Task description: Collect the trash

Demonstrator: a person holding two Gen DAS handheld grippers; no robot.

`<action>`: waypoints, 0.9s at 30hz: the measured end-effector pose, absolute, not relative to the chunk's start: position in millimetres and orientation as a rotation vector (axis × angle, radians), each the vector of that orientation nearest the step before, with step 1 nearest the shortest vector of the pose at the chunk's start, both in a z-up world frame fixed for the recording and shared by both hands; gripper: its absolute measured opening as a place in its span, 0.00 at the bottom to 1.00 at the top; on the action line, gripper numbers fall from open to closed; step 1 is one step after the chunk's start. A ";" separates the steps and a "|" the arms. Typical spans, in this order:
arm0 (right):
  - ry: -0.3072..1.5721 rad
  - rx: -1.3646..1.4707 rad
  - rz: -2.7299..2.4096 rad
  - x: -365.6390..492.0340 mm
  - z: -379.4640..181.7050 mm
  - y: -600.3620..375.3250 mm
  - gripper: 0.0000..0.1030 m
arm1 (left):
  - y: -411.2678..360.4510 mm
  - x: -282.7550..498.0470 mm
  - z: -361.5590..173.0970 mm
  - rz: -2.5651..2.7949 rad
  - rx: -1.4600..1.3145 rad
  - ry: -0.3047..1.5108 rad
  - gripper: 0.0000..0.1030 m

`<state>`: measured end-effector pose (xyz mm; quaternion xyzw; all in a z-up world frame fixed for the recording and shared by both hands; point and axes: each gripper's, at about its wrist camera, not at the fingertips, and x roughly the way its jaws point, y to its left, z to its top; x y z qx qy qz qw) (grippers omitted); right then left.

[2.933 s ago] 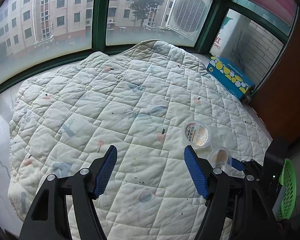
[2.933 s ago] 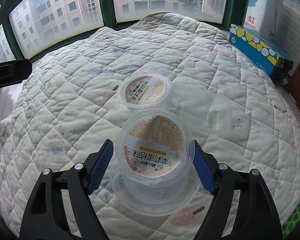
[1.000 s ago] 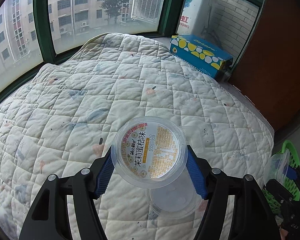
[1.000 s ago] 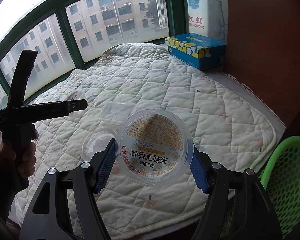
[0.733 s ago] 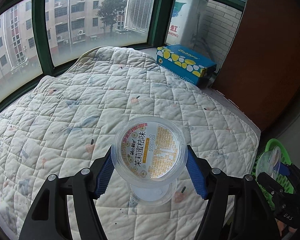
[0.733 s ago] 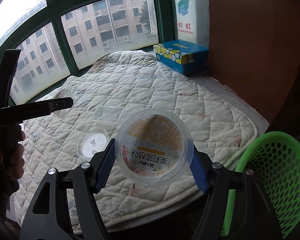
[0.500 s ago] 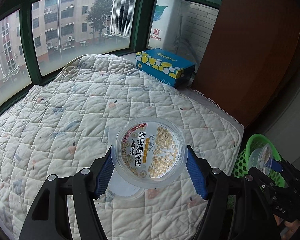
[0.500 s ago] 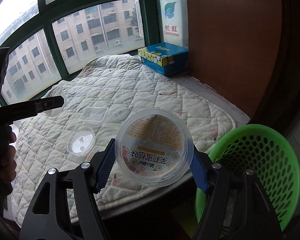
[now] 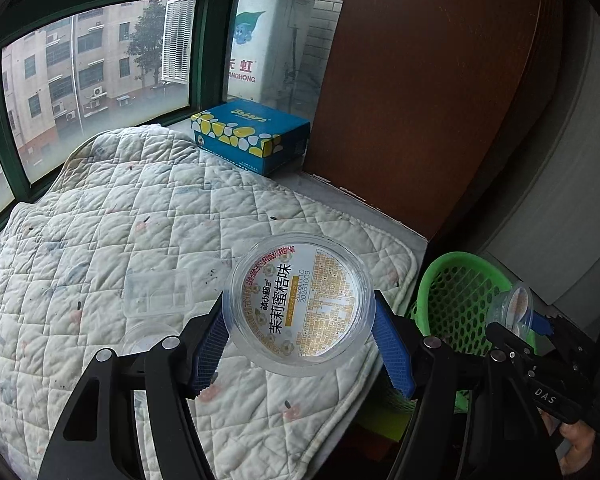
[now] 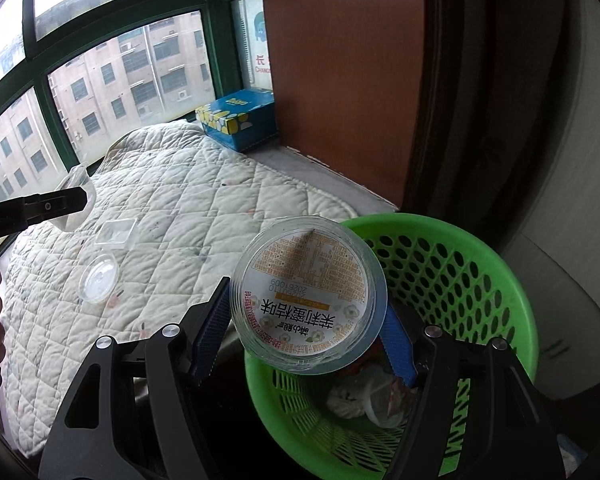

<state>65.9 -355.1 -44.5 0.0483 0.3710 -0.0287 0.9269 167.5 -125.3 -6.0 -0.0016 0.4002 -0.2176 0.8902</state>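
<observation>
My left gripper (image 9: 300, 310) is shut on a clear plastic cup (image 9: 300, 296) with a printed yellow-and-white lid, held above the quilt's (image 9: 120, 220) near right corner. The green mesh basket (image 9: 460, 292) stands lower right of it, beyond the quilt's edge. My right gripper (image 10: 306, 308) is shut on a second, matching cup (image 10: 306, 280), held over the near left rim of the green basket (image 10: 500, 280). The left wrist view shows that second cup (image 9: 514, 308) in front of the basket.
A clear square tub (image 10: 116, 232) and a clear round lid (image 10: 99, 276) lie on the quilt (image 10: 180, 200). A blue-and-yellow box (image 9: 252, 136) sits at the window. A brown panel (image 9: 420, 80) rises behind the basket. Crumpled white trash (image 10: 352, 400) lies in the basket.
Both grippers have carried their cups to the right, off the middle of the quilt toward the green basket. The right cup has come over the basket's rim.
</observation>
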 end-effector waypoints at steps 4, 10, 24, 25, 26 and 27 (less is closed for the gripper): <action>0.761 0.109 -0.108 57.8 -44.9 -376.6 0.66 | -148.7 162.8 -2.1 -0.491 0.017 0.826 0.63; 0.761 0.127 -0.173 48.5 -47.4 -403.9 0.67 | -177.8 159.1 3.0 -0.539 0.033 0.824 0.63; 0.747 0.164 -0.213 26.3 -50.6 -434.7 0.78 | -234.5 152.5 3.2 -0.614 0.085 0.838 0.63; 0.745 0.164 -0.214 24.4 -49.9 -436.5 0.78 | -237.5 151.7 3.2 -0.619 0.088 0.839 0.63; 0.741 0.164 -0.215 21.8 -48.8 -437.3 0.78 | -240.6 150.9 3.1 -0.624 0.090 0.840 0.63; 0.737 0.162 -0.218 20.5 -47.5 -438.1 0.78 | -243.7 148.8 3.5 -0.630 0.092 0.842 0.63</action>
